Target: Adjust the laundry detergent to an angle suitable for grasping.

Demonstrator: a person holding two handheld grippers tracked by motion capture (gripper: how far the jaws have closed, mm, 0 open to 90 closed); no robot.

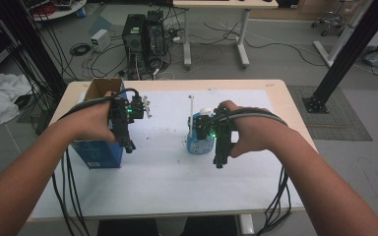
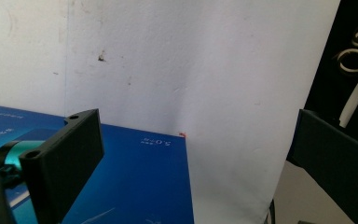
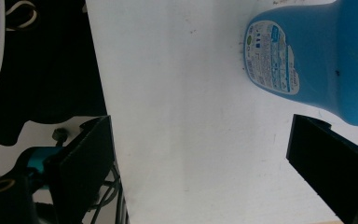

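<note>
Blue bottle [image 1: 200,140] stands upright on the white sheet [image 1: 167,167] that covers the table [image 1: 275,91], a little right of the middle. It has a white cap and a printed label, and in the right gripper view the bottle [image 3: 307,60] appears at the upper right with the label turned toward the camera. A thin white stick [image 1: 191,112] rises just beside it, on its left side in the high view.

The right gripper [image 1: 220,160] hangs just to the right of the bottle, pointing down toward the sheet. Its fingers [image 3: 328,161] are apart, with only the white sheet between them, and the bottle is outside of the gap, near one finger. I cannot tell if this finger touches the bottle.

The left gripper [image 1: 128,145] is at the left side of the table, over the blue box [image 1: 98,155]. This box stands on the left edge of the sheet and its top is open, showing brown cardboard flaps. In the left gripper view, the fingers [image 2: 67,161] are also apart and hold nothing; the box [image 2: 140,182] lies below one finger and the white sheet is under the other.

Both hands come in from the bottom of the high view, and black cables [image 1: 69,196] trail from the grippers over the near edge of the table.
</note>
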